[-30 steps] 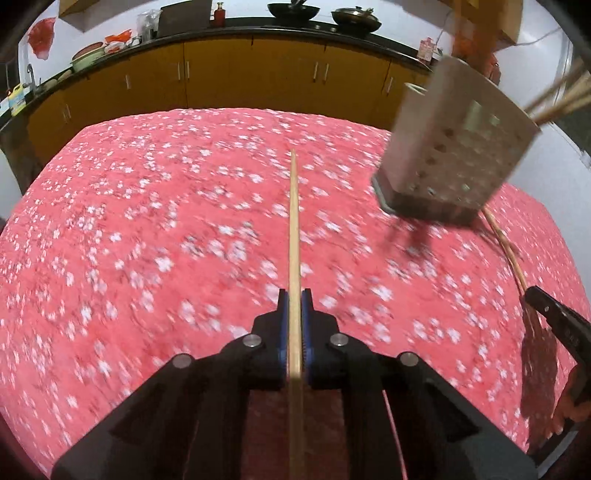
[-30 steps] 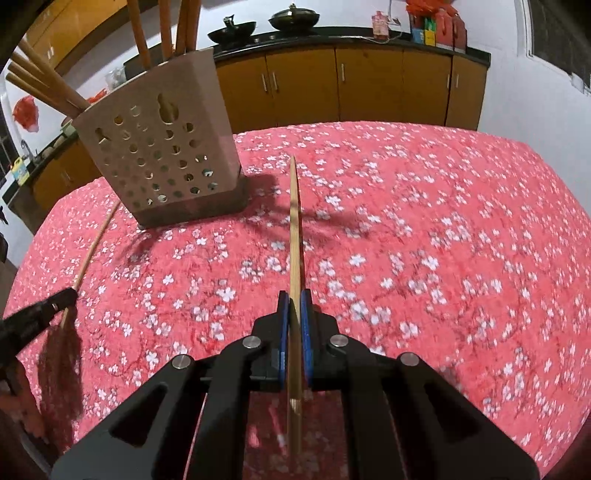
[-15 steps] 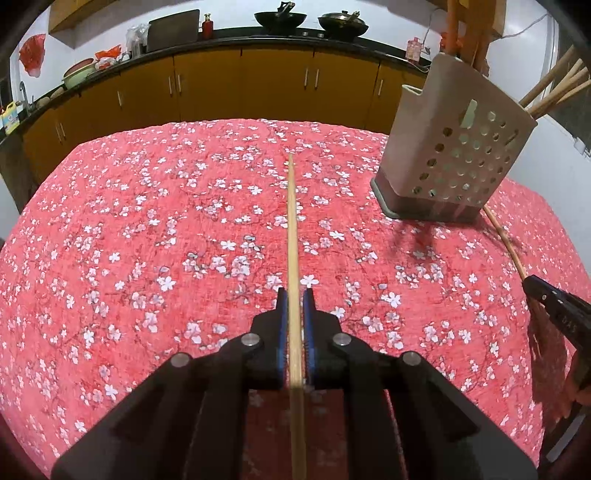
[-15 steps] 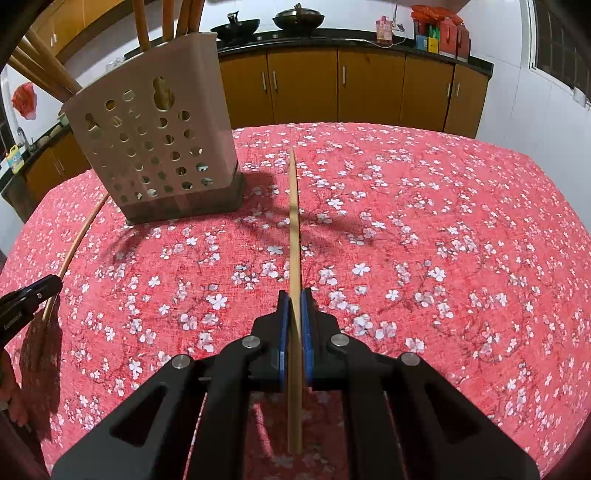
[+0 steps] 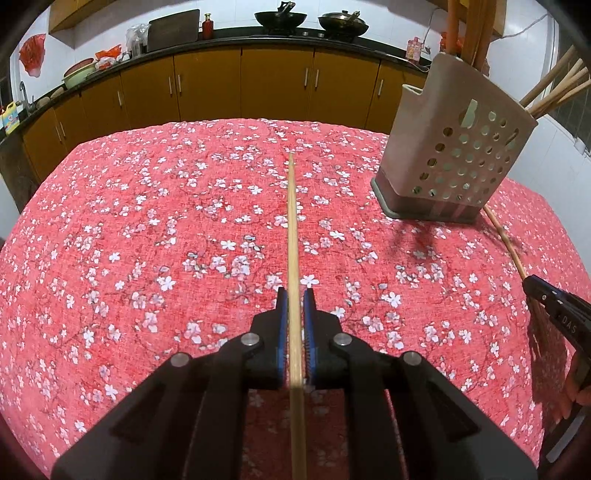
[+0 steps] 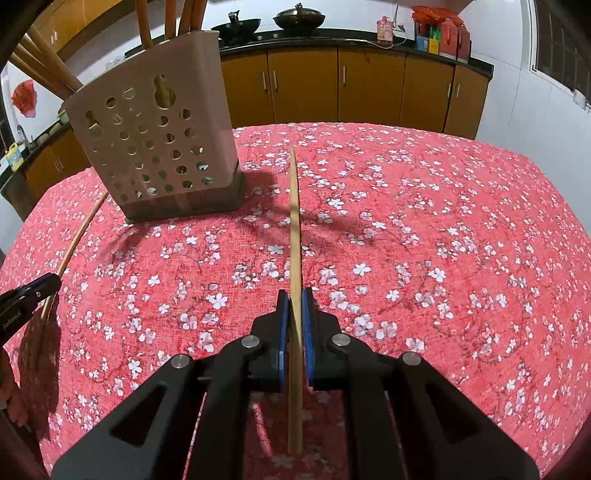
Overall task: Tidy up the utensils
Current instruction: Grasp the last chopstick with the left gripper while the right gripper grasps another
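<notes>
left gripper [image 5: 294, 295]: jaws narrow, clamped on a wooden chopstick [image 5: 293, 229]. the stick runs straight out ahead between the blue pads [image 5: 281, 332], tip over the middle of the red floral cloth [image 5: 147, 240], back end passing under the gripper body.

right gripper [image 6: 293, 297]: same, jaws narrow and pinching a second chopstick [image 6: 294, 221] between its blue pads [image 6: 282, 332]. its rear end shows just behind the pads, tip pointing across the cloth-covered counter [image 6: 461, 240].

utensil holder [image 5: 454, 147]: beige, perforated, dark base, upright on the counter. far right in the left view; far left in the right view [image 6: 155, 147], so it sits between the two grippers and further away. several wooden sticks [image 5: 554, 85] stand in it, leaning outward at the top. neither held chopstick touches it.

each camera catches the other gripper at the frame edge: right one at the right edge of the left view [image 5: 554, 310], left one at the left edge of the right view [image 6: 26, 295], each with its chopstick reaching toward the holder's base.

background: orange-brown cabinets [image 5: 277, 85] under a dark worktop, two woks [image 5: 284, 16] on it.
</notes>
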`<action>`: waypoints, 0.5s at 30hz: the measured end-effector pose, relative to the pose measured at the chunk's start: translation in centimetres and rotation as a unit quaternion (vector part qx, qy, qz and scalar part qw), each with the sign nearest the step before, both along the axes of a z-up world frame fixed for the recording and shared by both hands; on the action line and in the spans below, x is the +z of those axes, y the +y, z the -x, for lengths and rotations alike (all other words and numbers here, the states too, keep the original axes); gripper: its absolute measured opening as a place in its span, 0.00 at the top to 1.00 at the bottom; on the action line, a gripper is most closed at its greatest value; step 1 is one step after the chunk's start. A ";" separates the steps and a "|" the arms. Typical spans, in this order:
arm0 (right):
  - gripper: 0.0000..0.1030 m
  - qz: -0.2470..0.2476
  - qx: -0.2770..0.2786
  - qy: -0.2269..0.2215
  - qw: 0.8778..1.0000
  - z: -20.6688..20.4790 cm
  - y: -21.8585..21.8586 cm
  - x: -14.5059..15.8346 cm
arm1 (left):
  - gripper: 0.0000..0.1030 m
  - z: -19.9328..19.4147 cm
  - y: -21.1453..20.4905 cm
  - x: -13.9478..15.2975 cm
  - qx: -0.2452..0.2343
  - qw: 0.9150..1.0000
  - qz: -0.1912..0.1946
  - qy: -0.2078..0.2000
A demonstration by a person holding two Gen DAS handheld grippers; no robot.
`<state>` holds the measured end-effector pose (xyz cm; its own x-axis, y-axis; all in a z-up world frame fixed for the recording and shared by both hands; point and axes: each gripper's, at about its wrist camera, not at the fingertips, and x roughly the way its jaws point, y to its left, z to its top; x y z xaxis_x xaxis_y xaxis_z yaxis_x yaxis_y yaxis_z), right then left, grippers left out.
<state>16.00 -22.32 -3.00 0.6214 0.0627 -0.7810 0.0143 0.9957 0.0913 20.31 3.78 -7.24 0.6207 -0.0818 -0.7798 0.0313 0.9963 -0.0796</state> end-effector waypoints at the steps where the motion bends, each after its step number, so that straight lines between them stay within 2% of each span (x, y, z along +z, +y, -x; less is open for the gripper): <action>1: 0.91 0.000 0.000 0.000 1.000 0.0 0.0 0.0 | 0.89 0.0 0.1 0.0 0.000 1.000 0.001 0.000; 15: 0.91 -0.003 0.000 0.000 1.000 0.0 0.0 0.0 | 0.89 -0.1 0.1 0.0 0.001 1.000 0.001 0.000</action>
